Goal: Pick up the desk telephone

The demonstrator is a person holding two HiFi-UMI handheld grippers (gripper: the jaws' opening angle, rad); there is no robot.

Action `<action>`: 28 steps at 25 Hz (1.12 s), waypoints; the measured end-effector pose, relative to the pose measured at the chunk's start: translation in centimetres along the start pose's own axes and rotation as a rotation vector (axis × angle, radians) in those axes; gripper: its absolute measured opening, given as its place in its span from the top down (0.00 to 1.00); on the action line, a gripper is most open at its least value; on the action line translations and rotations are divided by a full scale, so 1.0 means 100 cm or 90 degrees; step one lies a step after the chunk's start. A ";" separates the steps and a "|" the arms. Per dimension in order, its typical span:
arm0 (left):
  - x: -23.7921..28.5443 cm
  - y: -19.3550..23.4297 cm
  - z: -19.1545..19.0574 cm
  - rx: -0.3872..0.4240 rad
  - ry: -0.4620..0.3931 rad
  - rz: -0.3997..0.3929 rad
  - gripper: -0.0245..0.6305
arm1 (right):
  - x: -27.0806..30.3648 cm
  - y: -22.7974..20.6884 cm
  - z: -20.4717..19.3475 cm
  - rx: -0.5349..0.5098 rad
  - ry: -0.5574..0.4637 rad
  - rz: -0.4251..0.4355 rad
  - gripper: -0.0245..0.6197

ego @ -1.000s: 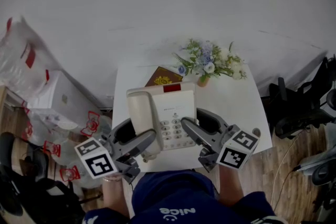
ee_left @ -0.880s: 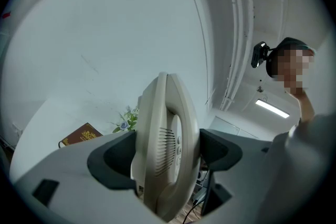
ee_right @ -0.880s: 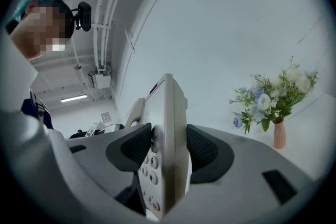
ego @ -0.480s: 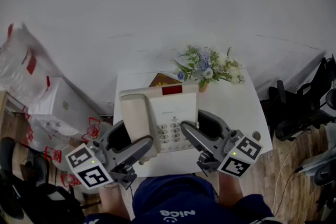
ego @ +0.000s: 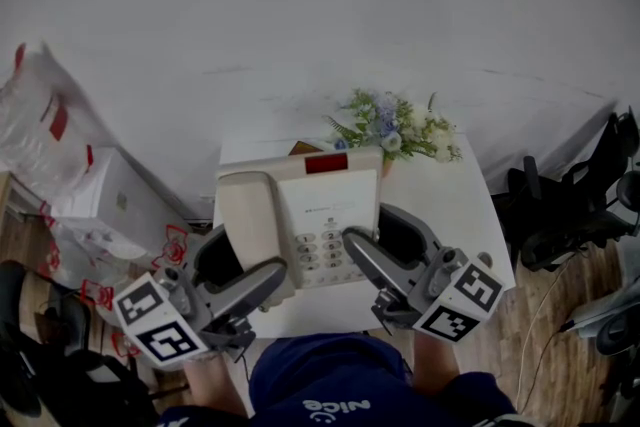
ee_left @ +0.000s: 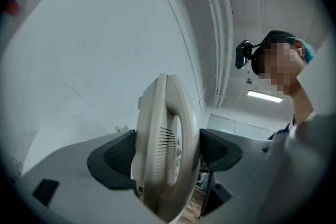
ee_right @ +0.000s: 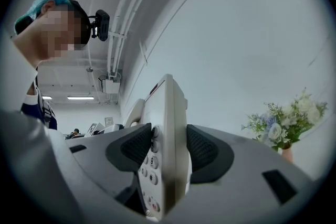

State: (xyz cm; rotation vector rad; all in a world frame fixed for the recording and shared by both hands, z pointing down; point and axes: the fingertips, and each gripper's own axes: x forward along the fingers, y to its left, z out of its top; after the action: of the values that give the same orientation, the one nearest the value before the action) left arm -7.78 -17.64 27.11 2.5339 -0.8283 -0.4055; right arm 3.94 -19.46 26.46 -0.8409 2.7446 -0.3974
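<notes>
Smooth cream plastic desk telephone (ego: pixel 335 200), matt white table (ego: pixel 452 205), wood-grain floor (ego: pixel 540 320).

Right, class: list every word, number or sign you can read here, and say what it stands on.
"9" and "#": keys on the cream plastic desk telephone.
"nice", upside down: chest of the person's navy shirt.
Too small to read: small print below the telephone's red panel.
Too blurred to read: red print on the white plastic bags.
Square patterns only, no letters: the black-and-white marker cubes.
</notes>
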 end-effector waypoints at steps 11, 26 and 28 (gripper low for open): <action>-0.001 -0.007 0.007 0.007 -0.014 -0.010 0.37 | -0.002 0.006 0.009 -0.017 -0.017 0.000 0.61; 0.005 -0.004 0.006 0.010 -0.006 -0.014 0.37 | -0.003 0.000 0.009 -0.017 -0.018 -0.010 0.61; 0.006 -0.004 0.005 0.008 -0.003 -0.012 0.37 | -0.003 -0.001 0.009 -0.018 -0.018 -0.009 0.61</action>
State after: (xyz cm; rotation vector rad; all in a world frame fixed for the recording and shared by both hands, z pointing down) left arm -7.33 -17.91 26.43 2.5559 -0.8113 -0.4147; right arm 4.46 -19.53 25.70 -0.8670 2.7261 -0.3477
